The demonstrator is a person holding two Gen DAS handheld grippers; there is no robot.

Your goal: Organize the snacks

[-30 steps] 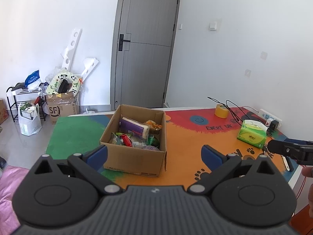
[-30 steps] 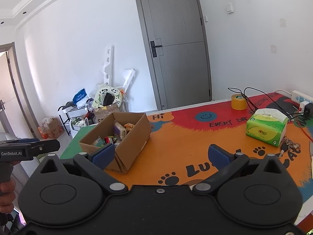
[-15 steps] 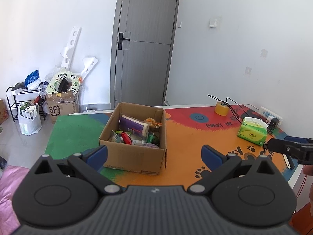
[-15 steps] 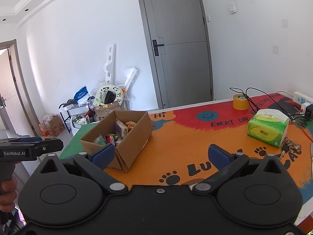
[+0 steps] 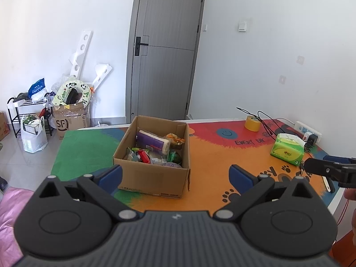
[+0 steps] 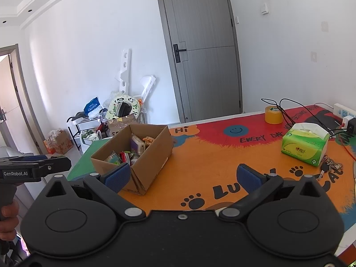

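Near the table's left edge sits the snack-filled cardboard box. Your left gripper and right gripper both gape wide, empty. Approach the box from above, one packet at a time.

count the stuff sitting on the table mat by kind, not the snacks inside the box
cardboard box: 1
green tissue pack: 1
yellow tape roll: 1
bunch of keys: 1
total: 4
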